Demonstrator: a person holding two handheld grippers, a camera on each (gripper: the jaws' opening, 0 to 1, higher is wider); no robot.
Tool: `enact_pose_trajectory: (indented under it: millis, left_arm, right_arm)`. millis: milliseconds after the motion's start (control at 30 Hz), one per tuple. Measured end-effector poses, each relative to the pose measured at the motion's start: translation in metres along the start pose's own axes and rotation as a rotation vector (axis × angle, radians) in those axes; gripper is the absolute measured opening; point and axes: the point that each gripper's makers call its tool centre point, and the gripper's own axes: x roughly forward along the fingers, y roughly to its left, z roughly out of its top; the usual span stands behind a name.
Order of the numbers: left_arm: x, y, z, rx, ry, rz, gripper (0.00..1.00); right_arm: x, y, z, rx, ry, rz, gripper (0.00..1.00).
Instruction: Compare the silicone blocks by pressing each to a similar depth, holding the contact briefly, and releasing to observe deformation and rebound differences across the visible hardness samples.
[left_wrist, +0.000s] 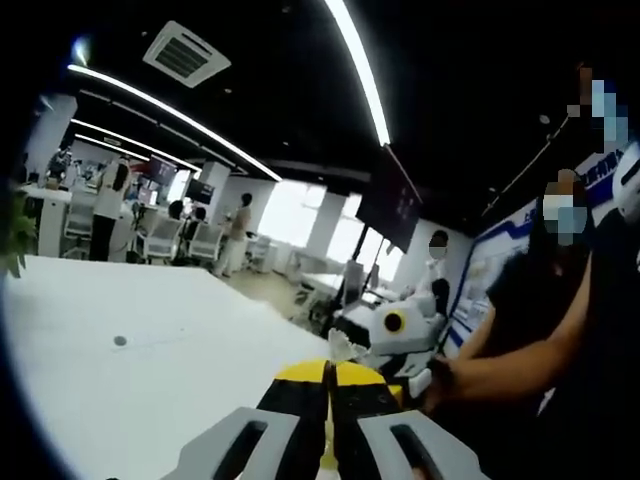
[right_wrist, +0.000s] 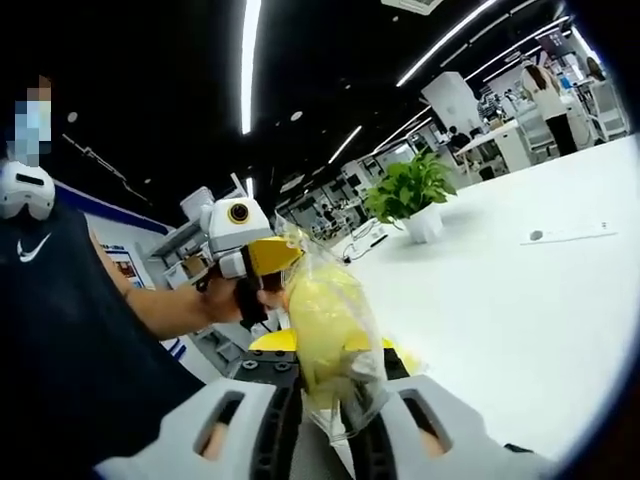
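A clear plastic bag (right_wrist: 330, 330) with a soft yellow block inside stands up between the jaws of my right gripper (right_wrist: 335, 348), which is shut on it. My left gripper (right_wrist: 265, 262) comes in from the left, held by a person's hand, with its yellow tips at the bag's top edge. In the left gripper view my left gripper (left_wrist: 328, 374) has its yellow-tipped jaws pressed together, and a crinkled bit of clear plastic (left_wrist: 340, 346) shows just past them. The white right gripper (left_wrist: 398, 335) sits right behind that plastic. Both grippers hang over the near edge of a white table (right_wrist: 500, 300).
The white table (left_wrist: 130, 380) stretches wide, with a small round mark (left_wrist: 120, 340). A potted green plant (right_wrist: 415, 192) stands at its far side. The person holding the grippers is close by (left_wrist: 540, 340). Desks, chairs and people fill the office behind.
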Motion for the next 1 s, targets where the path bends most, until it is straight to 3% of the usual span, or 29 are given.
enact_pose_trajectory:
  millis: [600,800,867,1000]
  left_arm:
    - [0.002,0.002,-0.002,-0.025,0.011,-0.009,0.00]
    - [0.007,-0.002,0.000,-0.046,0.011,-0.007,0.00]
    - [0.009,-0.007,0.001,-0.103,0.012,-0.034,0.00]
    - [0.011,-0.012,0.005,-0.090,0.011,-0.040,0.00]
  right_arm:
    - [0.000,-0.005,-0.001,0.004,-0.024,-0.010,0.12]
    - [-0.004,-0.006,0.000,-0.017,-0.069,-0.020,0.15]
    - [-0.006,-0.006,0.000,-0.021,-0.085,-0.023,0.16]
    - [-0.009,-0.004,0.005,-0.011,-0.136,-0.007,0.19]
